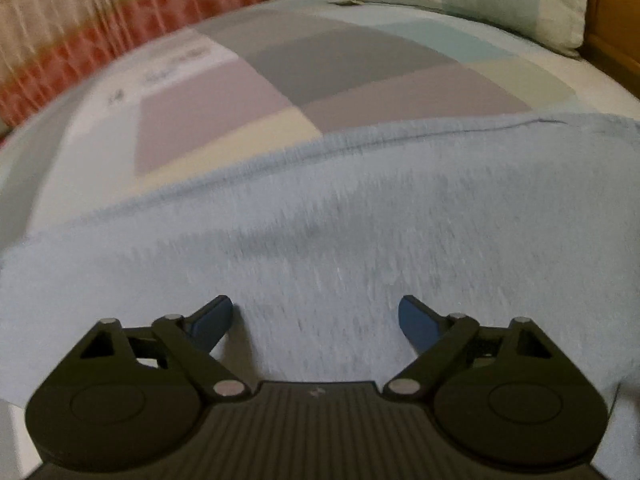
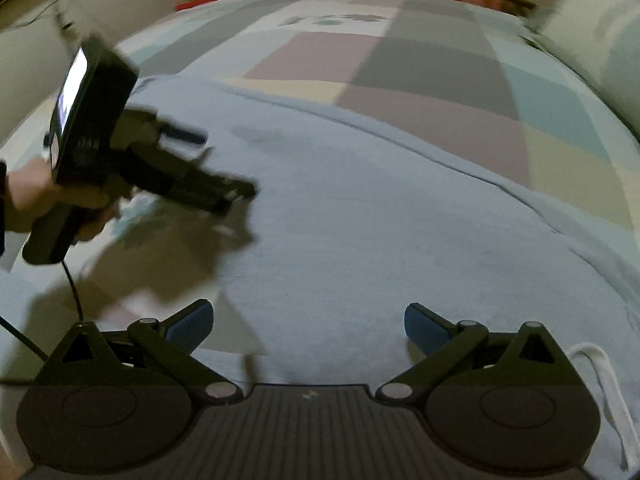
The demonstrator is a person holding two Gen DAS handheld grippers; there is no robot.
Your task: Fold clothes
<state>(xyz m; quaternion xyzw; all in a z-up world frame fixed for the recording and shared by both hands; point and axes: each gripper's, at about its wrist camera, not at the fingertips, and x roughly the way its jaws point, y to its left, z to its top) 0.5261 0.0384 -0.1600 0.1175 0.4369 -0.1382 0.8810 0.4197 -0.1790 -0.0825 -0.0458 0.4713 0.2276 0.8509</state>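
1. Lying flat on the bed (image 1: pixel 360 64), the light blue garment (image 1: pixel 360 220) looks spread out; no finished fold is visible.
2. Left gripper (image 1: pixel 316 320) fingers are wide and empty above the cloth.
3. Right gripper (image 2: pixel 308 326) fingers are wide too, holding nothing.
4. Folding mostly remains, judging by this.

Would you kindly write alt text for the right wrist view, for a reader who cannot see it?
A pale blue garment lies spread on a bed with a patchwork cover. The right hand-held gripper hangs open above it, holding nothing. At left, a hand holds the left hand-held gripper over the cloth, blurred.
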